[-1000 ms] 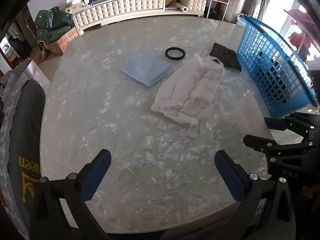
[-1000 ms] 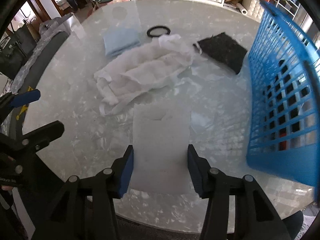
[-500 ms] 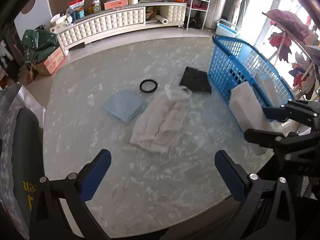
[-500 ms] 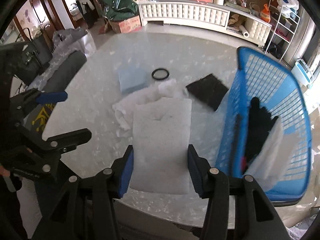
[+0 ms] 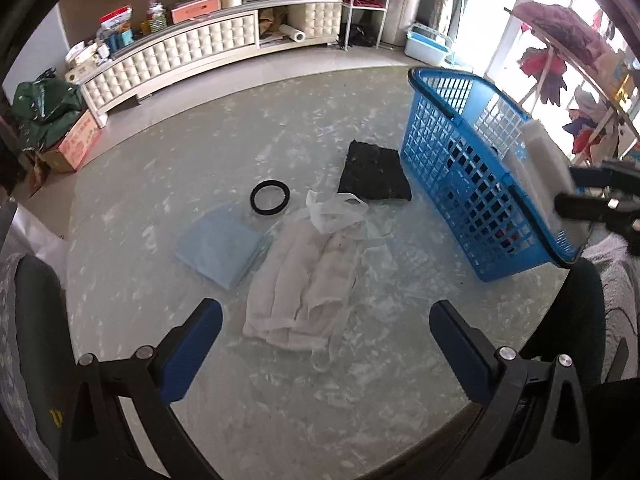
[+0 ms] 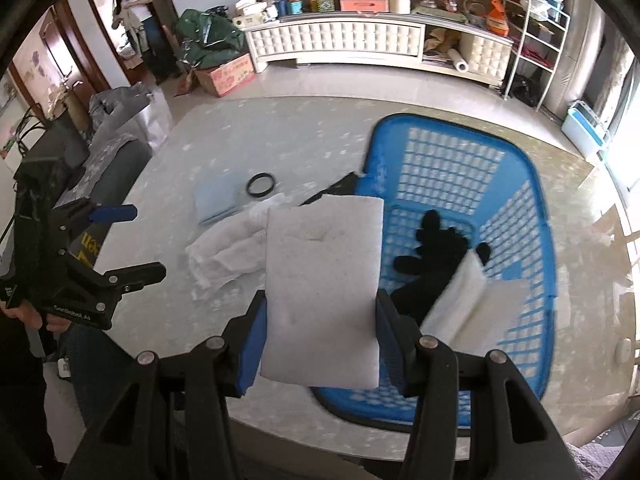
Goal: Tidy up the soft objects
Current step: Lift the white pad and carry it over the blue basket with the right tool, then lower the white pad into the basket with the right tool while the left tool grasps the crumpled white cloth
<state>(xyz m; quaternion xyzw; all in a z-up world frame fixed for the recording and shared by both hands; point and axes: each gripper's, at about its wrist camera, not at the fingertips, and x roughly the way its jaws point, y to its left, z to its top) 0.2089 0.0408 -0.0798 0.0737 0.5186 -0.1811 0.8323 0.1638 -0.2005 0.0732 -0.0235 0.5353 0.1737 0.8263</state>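
We are holding a white foam pad (image 6: 322, 292) pinched in our right gripper (image 6: 320, 344) fingers above the blue basket (image 6: 516, 184) at the counter's (image 5: 280, 400) right edge, while our left gripper (image 5: 326, 348) fingers are spreading wide, empty.

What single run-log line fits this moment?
right gripper: shut on white sponge | above blue basket | left gripper: open, empty

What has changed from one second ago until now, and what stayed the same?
The right gripper, shut on the white foam pad, lifted it off the table and carried it up over the blue basket. The left gripper rose too, open and empty. The white cloth, light blue cloth, black ring and black pad lie where they were.
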